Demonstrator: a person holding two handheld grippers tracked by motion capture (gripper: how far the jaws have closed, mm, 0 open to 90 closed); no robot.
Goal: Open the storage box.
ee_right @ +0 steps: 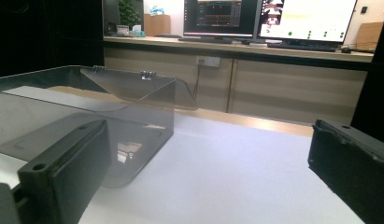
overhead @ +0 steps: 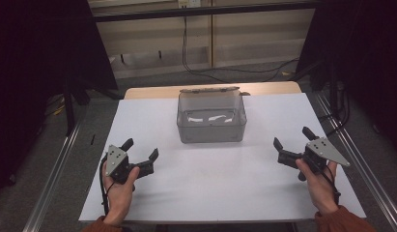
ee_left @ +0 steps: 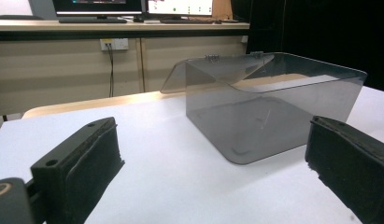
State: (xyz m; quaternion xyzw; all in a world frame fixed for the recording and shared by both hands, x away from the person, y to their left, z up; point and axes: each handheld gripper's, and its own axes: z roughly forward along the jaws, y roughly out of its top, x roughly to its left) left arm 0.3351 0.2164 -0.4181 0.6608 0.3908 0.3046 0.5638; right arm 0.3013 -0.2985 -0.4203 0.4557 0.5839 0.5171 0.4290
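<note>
A clear smoky plastic box [overhead: 211, 118] sits at twelve o'clock on the white table [overhead: 263, 183], its hinged lid [overhead: 209, 90] tipped back behind it; it looks empty, though glare off the floor of the box makes that uncertain. A person's left gripper [overhead: 141, 149] at eight o'clock and right gripper [overhead: 292, 137] at four o'clock hover with jaws spread wide, holding nothing.

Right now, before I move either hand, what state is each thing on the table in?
Clear box: upright on the white sheet, nothing visible inside.
Box lid: hinged open, swung back behind the far rim.
Left gripper: fingers open, holding nothing, apart from the box.
Right gripper: fingers open, holding nothing, apart from the box.
</note>
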